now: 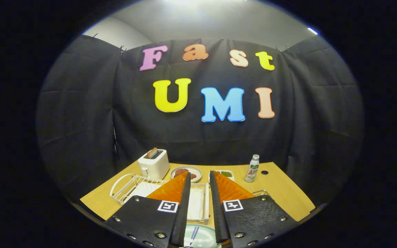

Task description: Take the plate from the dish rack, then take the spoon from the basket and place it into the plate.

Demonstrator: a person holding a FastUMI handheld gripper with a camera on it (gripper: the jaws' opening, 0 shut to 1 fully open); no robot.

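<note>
A pale green plate (pixel 203 239) lies on the wooden table (pixel 284 193) low between my fingers, close to me. A metal spoon (pixel 193 236) rests on it, its handle slanting across the plate's left part. My gripper (pixel 199 173) hangs above the table, open, with nothing between its fingers. The white wire dish rack (pixel 133 186) stands to the left, partly hidden behind the left finger. Its flat white tray (pixel 198 201) shows in the gap between the fingers. A bit of the wire basket (pixel 260 192) peeks out over the right finger.
At the back of the table stand a white toaster (pixel 153 163) holding a slice, a small plate (pixel 189 172) with reddish food, a white dish (pixel 226 174) with something green, and a plastic bottle (pixel 252 168). A dark round hole (pixel 264 172) marks the tabletop beside the bottle.
</note>
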